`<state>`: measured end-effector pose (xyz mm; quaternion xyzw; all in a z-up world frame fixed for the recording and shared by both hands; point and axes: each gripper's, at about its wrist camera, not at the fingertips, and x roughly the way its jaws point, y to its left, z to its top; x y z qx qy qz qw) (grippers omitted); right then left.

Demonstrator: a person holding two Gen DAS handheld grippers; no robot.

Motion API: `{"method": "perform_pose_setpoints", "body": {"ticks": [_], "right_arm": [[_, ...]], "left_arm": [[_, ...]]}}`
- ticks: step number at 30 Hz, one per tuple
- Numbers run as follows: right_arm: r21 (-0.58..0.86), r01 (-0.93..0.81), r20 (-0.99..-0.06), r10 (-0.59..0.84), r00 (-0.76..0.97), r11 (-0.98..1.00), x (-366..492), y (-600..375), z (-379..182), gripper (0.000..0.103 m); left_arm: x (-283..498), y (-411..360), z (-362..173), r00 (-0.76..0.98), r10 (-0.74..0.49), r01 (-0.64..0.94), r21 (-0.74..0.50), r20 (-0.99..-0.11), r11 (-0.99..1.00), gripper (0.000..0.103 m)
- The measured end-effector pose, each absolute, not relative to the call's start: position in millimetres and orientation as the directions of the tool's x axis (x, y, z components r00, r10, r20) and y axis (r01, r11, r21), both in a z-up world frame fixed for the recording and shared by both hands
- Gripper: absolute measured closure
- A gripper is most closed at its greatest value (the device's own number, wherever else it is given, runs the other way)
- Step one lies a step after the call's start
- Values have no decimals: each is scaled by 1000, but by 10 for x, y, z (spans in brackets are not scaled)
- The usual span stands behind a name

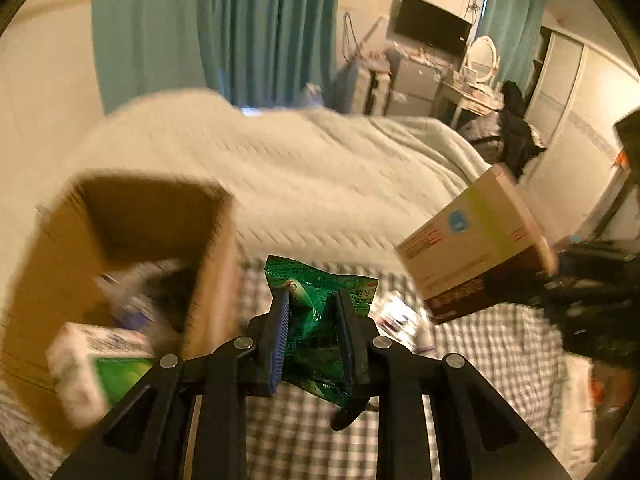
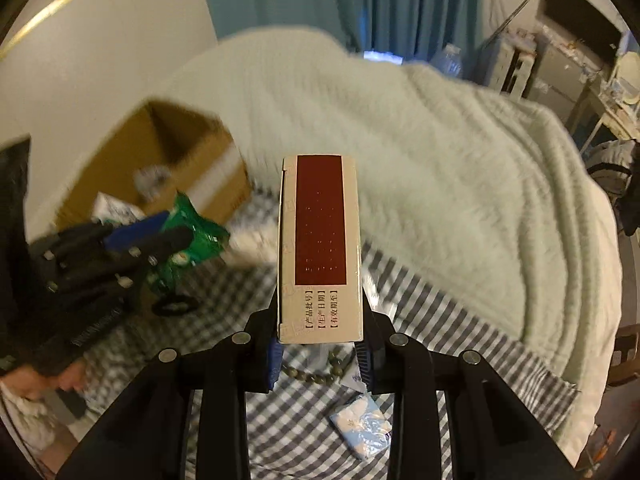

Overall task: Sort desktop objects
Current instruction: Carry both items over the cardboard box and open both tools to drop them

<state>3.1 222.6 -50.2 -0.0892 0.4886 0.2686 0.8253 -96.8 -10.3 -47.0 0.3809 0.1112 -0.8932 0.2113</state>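
Note:
My left gripper (image 1: 312,312) is shut on a crinkled green packet (image 1: 316,300) and holds it above the checked sheet, just right of an open cardboard box (image 1: 120,248). The box holds a white-and-green carton (image 1: 96,364) and other blurred items. My right gripper (image 2: 320,344) is shut on a beige medicine box with a dark red panel (image 2: 320,240), held upright in the air. That box (image 1: 472,248) and the right gripper (image 1: 584,292) show at the right of the left wrist view. The left gripper (image 2: 152,240) with the green packet (image 2: 188,236) shows at the left of the right wrist view, before the cardboard box (image 2: 168,160).
A grey-and-white checked sheet (image 2: 300,432) covers the bed, with a pale fluffy blanket (image 2: 440,168) behind. On the sheet lie a small light-blue tissue pack (image 2: 360,424), a bead bracelet (image 2: 316,372) and blurred small items (image 1: 400,320). Teal curtains and furniture stand far back.

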Motion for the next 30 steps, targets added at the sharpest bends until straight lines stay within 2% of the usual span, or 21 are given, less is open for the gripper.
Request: {"method": "perform_pose_setpoints", "body": {"ticks": [2, 5, 7, 10, 13, 15, 17, 19, 20, 21, 24, 27, 30], "right_arm": [[128, -522, -831, 379, 408, 843, -60, 2222, -223, 74], [118, -520, -810, 385, 443, 846, -206, 2269, 53, 74], [104, -527, -799, 386, 460, 844, -329, 2316, 203, 74], [91, -532, -787, 388, 479, 842, -499, 2368, 369, 74], [101, -528, -770, 402, 495, 843, -618, 2405, 510, 74], [114, -520, -765, 408, 498, 847, -649, 2435, 552, 74], [133, -521, -766, 421, 486, 843, -668, 2494, 543, 74], [144, -527, -770, 429, 472, 837, -646, 2586, 495, 74], [144, -529, -772, 429, 468, 836, -648, 2636, 479, 74], [143, -532, -776, 428, 463, 835, -647, 2687, 461, 74], [157, -541, -785, 437, 440, 827, -603, 2852, 384, 74], [192, -546, -786, 461, 412, 816, -529, 3028, 315, 74], [238, -564, -777, 504, 377, 790, -455, 3259, 240, 74]], "left_arm": [[-946, -3, -307, -623, -354, 445, 56, -697, -894, 80], [-870, 12, -110, -638, -366, 453, 54, -678, -890, 80], [-841, 19, -26, -629, -404, 465, 95, -664, -880, 80], [-800, -15, 90, -626, -391, 451, 96, -675, -887, 80], [-786, -74, 174, -594, -444, 493, 133, -671, -860, 80], [-813, -27, 194, -569, -503, 454, 262, -650, -852, 80], [-751, -88, 215, -590, -460, 428, 226, -664, -875, 80], [-705, -227, 212, -546, -508, 474, 254, -666, -843, 80], [-696, -299, 215, -563, -472, 460, 217, -679, -861, 80], [-644, -420, 221, -608, -389, 443, 111, -692, -890, 80], [-475, -705, 237, -582, -426, 510, 97, -693, -854, 80], [-385, -1051, 186, -590, -375, 561, -29, -715, -827, 80], [-286, -1287, 102, -578, -378, 597, -59, -723, -800, 80]]}}
